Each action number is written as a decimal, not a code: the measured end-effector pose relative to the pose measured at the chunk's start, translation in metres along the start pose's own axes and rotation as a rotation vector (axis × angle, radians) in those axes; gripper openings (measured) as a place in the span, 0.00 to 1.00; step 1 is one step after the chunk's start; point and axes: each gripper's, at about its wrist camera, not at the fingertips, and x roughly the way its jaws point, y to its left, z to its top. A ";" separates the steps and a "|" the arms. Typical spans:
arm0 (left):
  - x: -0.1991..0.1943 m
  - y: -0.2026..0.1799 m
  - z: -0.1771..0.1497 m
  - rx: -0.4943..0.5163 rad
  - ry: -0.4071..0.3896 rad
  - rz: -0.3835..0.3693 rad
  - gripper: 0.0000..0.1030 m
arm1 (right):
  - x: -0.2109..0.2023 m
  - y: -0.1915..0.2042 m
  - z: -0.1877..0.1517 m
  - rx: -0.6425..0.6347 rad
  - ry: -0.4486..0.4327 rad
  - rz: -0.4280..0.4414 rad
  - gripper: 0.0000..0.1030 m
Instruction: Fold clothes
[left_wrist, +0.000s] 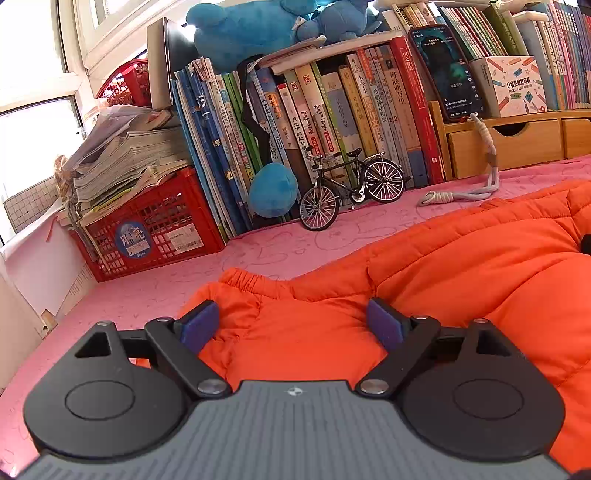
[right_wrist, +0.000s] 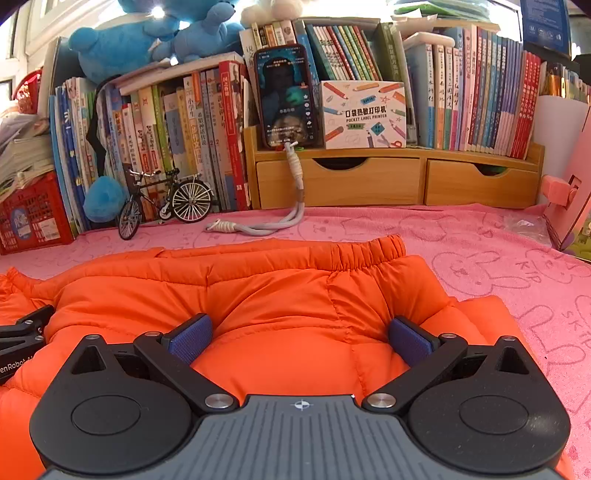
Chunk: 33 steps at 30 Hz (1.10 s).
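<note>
My two tongs, the left gripper (left_wrist: 291, 325) and right gripper (right_wrist: 301, 339), are black with grey ribbed bodies and dark blue textured pads (right_wrist: 190, 338). Under them lies a bright orange quilted jacket (right_wrist: 280, 295) with stitched seams. The cloth (right_wrist: 480, 266) beneath it is pink, printed with faint outlined rabbits and letters. Behind stand a red lattice crate (left_wrist: 155, 236), blue plush toys (left_wrist: 236, 29), a black toy bicycle (left_wrist: 351, 188) with silver-spoked wheels, and light wooden drawers (right_wrist: 388, 181).

There is one orange jacket (right_wrist: 280, 295), one toy bike (right_wrist: 166, 201), one phone (right_wrist: 286, 96), two wooden drawers (right_wrist: 338, 181) and two grippers (right_wrist: 301, 338).
</note>
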 end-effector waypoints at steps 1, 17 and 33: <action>0.000 0.000 0.000 -0.001 0.001 -0.001 0.86 | 0.000 0.000 0.000 0.000 0.000 0.000 1.00; -0.002 0.011 -0.003 -0.083 0.000 0.016 1.00 | -0.010 -0.003 -0.005 0.034 -0.048 0.008 1.00; -0.034 0.036 0.004 -0.216 0.037 -0.123 1.00 | -0.025 -0.014 -0.003 0.082 0.022 0.149 1.00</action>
